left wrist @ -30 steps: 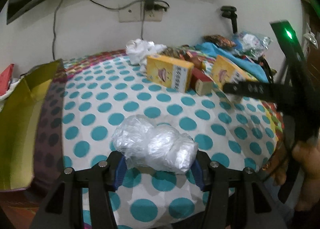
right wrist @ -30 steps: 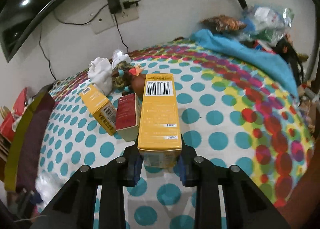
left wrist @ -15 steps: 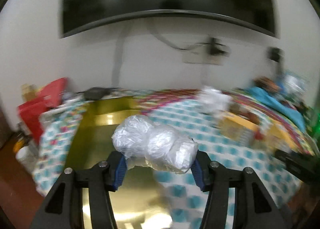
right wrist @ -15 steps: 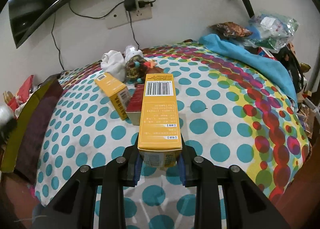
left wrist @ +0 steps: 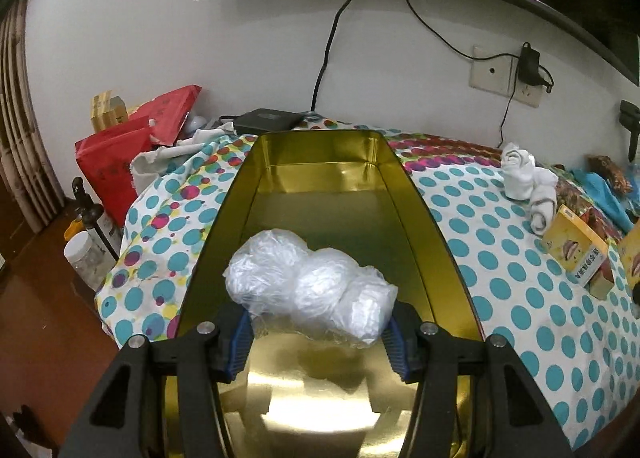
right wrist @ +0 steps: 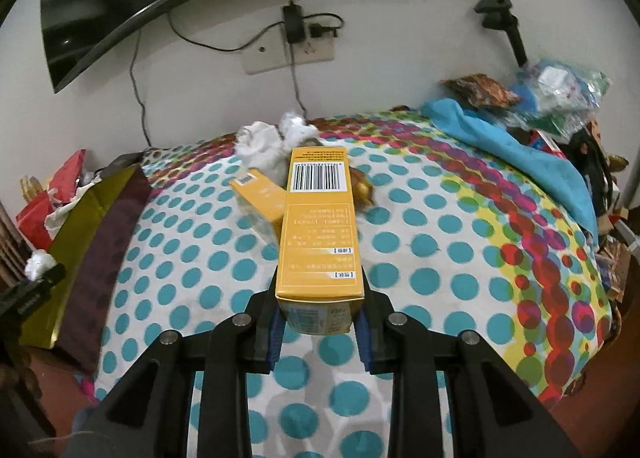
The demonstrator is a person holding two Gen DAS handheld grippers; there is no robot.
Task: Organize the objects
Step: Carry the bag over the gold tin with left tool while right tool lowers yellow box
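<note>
My left gripper (left wrist: 318, 332) is shut on a crumpled clear plastic bag (left wrist: 308, 282) and holds it above the inside of a long gold tin (left wrist: 420, 210) on the dotted bedspread. In the right wrist view my right gripper (right wrist: 318, 324) is shut on a yellow carton (right wrist: 320, 226) with a barcode on top, lifted over the bedspread. The gold tin (right wrist: 76, 226) shows at the left there, with the left gripper (right wrist: 28, 298) and the bag's white plastic beside it. A second yellow carton (right wrist: 260, 196) lies behind the held one.
White rolled socks (left wrist: 524, 182) and a yellow carton (left wrist: 576, 254) lie right of the tin. A red bag (left wrist: 120, 162) and jars (left wrist: 86, 258) stand off the bed's left edge. A blue cloth (right wrist: 516, 154) and packets (right wrist: 556, 90) fill the right. A TV hangs above.
The left gripper swung left with the bag, from over the dotted bedspread to over the gold tin. The right gripper rose a little with its yellow carton.
</note>
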